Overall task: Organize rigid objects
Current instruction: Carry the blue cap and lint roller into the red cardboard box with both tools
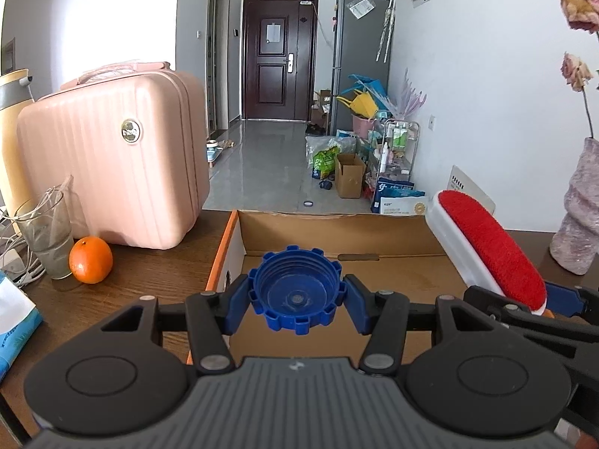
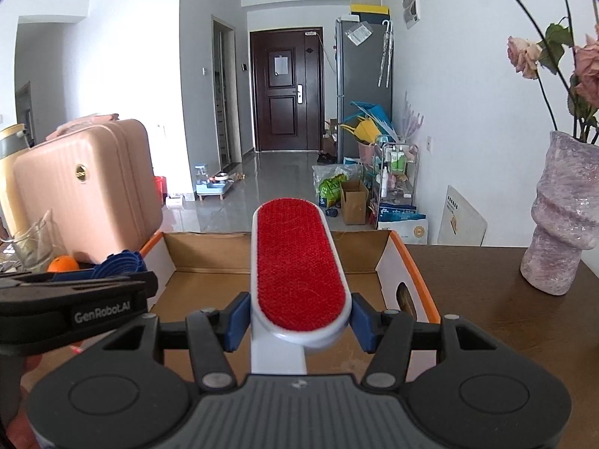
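Observation:
My left gripper (image 1: 296, 301) is shut on a blue ribbed bottle cap (image 1: 296, 292), open side facing me, held over the near left part of an open cardboard box (image 1: 337, 230). My right gripper (image 2: 299, 318) is shut on a white lint brush with a red pad (image 2: 297, 262), held over the same box (image 2: 202, 252). The brush (image 1: 490, 247) and right gripper show at the right in the left wrist view. The cap (image 2: 119, 262) and left gripper show at the left in the right wrist view.
On the brown table: a pink hard case (image 1: 116, 157), an orange (image 1: 90, 260), a glass (image 1: 46, 235), white cables and a blue tissue pack (image 1: 15, 318) at left. A pink vase with dried roses (image 2: 565, 217) stands at right. Beyond is a hallway.

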`<state>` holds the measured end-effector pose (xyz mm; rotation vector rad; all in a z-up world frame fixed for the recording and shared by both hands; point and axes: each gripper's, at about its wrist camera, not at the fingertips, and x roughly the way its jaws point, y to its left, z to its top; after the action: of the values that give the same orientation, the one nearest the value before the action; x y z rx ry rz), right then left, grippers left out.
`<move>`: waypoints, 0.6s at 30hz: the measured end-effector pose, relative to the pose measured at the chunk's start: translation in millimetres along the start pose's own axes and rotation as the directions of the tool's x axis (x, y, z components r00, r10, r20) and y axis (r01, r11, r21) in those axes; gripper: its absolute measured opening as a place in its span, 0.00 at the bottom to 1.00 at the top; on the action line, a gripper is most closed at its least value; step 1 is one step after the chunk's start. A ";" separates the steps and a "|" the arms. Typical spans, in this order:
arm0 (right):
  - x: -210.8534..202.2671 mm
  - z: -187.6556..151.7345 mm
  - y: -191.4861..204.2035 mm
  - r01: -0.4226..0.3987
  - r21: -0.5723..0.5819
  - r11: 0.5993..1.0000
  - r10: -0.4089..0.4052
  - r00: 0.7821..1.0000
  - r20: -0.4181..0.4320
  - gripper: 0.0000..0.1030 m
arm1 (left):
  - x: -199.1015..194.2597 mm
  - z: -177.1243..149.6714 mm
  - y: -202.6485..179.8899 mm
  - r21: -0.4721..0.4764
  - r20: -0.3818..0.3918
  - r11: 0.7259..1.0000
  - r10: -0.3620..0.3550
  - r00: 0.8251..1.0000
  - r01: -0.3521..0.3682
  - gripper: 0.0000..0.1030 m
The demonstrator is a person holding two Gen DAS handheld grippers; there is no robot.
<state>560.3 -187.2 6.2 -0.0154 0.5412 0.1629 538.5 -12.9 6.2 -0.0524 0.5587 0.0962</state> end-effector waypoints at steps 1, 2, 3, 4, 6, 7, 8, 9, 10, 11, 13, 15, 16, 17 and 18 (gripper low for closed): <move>3.5 0.7 0.7 0.003 -0.002 1.000 -0.003 1.000 -0.005 0.54 | 3.1 0.2 -0.2 0.000 -0.006 1.000 0.003 1.000 -0.003 0.53; 6.9 1.9 0.8 0.005 -0.003 1.000 -0.005 1.000 -0.009 0.54 | 5.5 0.9 -1.0 -0.001 -0.012 1.000 0.005 1.000 -0.005 0.53; 10.9 3.1 0.5 0.008 -0.003 1.000 -0.008 1.000 -0.016 0.54 | 8.7 1.3 -1.1 0.000 -0.019 1.000 0.006 1.000 -0.006 0.53; 14.2 4.5 1.1 0.011 -0.001 1.000 -0.011 1.000 -0.022 0.54 | 12.0 1.7 -1.0 0.002 -0.024 1.000 0.009 1.000 -0.009 0.53; 20.9 6.2 -1.3 0.010 0.007 1.000 -0.010 0.999 -0.036 0.54 | 17.0 2.6 -2.6 0.009 -0.031 1.000 0.019 0.999 -0.018 0.53; 25.4 7.4 -4.1 0.008 0.017 1.000 -0.007 0.999 -0.049 0.54 | 19.3 2.5 -2.7 0.013 -0.034 1.000 0.023 0.999 -0.022 0.53; 28.4 8.1 -7.4 0.008 0.023 1.000 -0.007 0.998 -0.061 0.54 | 21.7 2.5 -2.2 0.015 -0.036 1.000 0.026 0.999 -0.026 0.53; 32.1 8.6 -9.0 0.008 0.028 1.000 -0.006 0.997 -0.072 0.54 | 24.2 2.4 -2.2 0.018 -0.040 0.999 0.029 0.999 -0.029 0.53; 35.9 8.7 -10.8 0.007 0.032 0.999 -0.005 0.997 -0.082 0.54 | 26.1 2.1 -2.2 0.020 -0.043 0.999 0.032 0.999 -0.031 0.53; 39.6 9.4 -12.7 0.008 0.036 0.999 -0.004 0.996 -0.091 0.54 | 28.3 2.0 -1.9 0.022 -0.045 0.999 0.034 0.998 -0.033 0.53; 46.6 10.3 -14.6 0.011 0.040 0.999 -0.007 0.994 -0.108 0.54 | 32.0 1.2 -2.4 0.027 -0.050 0.999 0.037 0.998 -0.035 0.53; 51.3 10.8 -15.8 0.010 0.043 0.999 -0.005 0.993 -0.119 0.54 | 36.4 0.4 -2.8 0.030 -0.056 0.999 0.040 0.998 -0.039 0.53; 53.2 11.1 -15.4 0.009 0.043 0.999 -0.004 0.992 -0.123 0.54 | 37.1 0.6 -3.0 0.031 -0.059 0.999 0.041 0.997 -0.039 0.53; 54.2 10.3 -15.0 0.006 0.042 0.999 0.000 0.992 -0.128 0.54 | 37.6 0.4 -2.9 0.031 -0.061 0.999 0.041 0.997 -0.039 0.53; 55.0 10.4 -15.3 0.001 0.045 0.999 0.006 0.991 -0.135 0.55 | 38.1 0.3 -1.8 0.029 -0.064 0.999 0.039 0.997 -0.037 0.54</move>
<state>614.5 -193.4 -13.6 0.0184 0.6797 0.1528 571.0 -11.7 -13.7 -0.0182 0.6252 0.1243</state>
